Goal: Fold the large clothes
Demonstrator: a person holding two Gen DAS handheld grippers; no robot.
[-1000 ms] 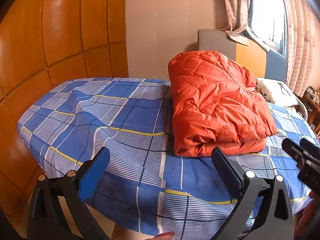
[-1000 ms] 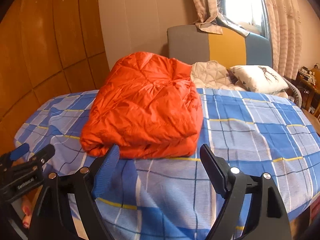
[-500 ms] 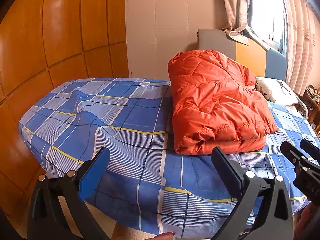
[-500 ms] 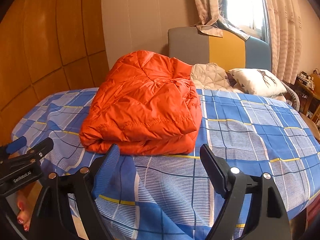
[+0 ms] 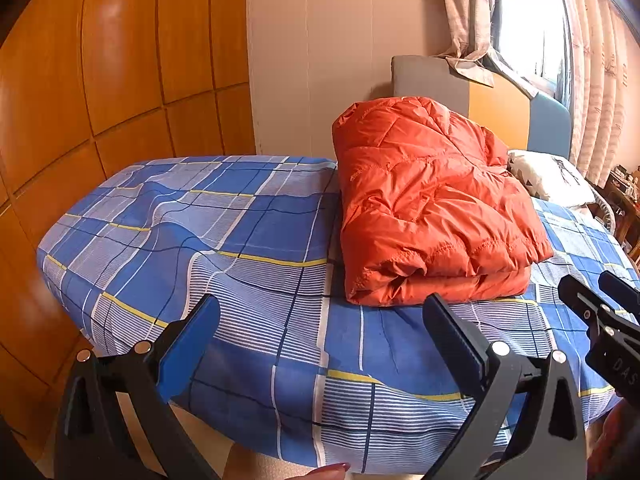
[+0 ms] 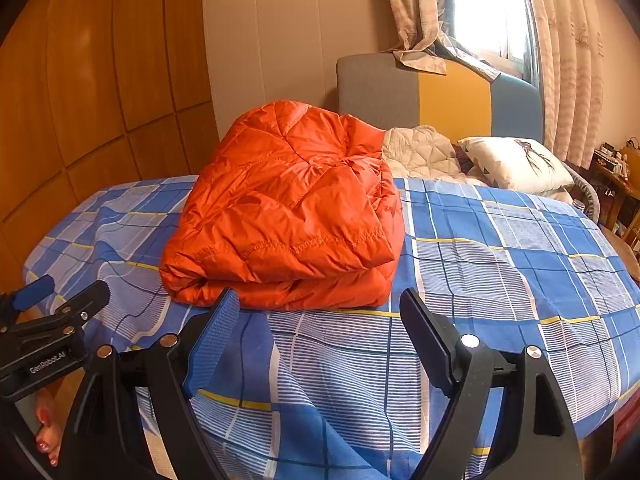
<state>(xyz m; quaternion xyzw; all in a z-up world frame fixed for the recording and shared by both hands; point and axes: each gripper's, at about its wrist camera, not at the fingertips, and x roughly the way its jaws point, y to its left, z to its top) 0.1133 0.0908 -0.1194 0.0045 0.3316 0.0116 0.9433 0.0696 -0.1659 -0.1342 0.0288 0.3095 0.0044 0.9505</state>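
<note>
A: What moved since the earlier frame?
B: Both claws backed off slightly; orange jacket (image 6: 288, 216) stayed folded mid-bed (image 6: 500, 264).
A: Claws?
B: Left gripper (image 5: 320, 320) and right gripper (image 6: 316, 308) gaped empty, jacket just beyond, long axis running far; right sat nearer.

Lighting: daylight is entering through the window (image 6: 486, 8), which is blowing out white. Wood panels (image 5: 120, 60) are carrying soft glare. The jacket (image 6: 288, 216) is casting a shallow shadow onto the bed (image 6: 500, 264). Fisheye bending and dark vignetting are showing at the corners; focus is holding sharp.
</note>
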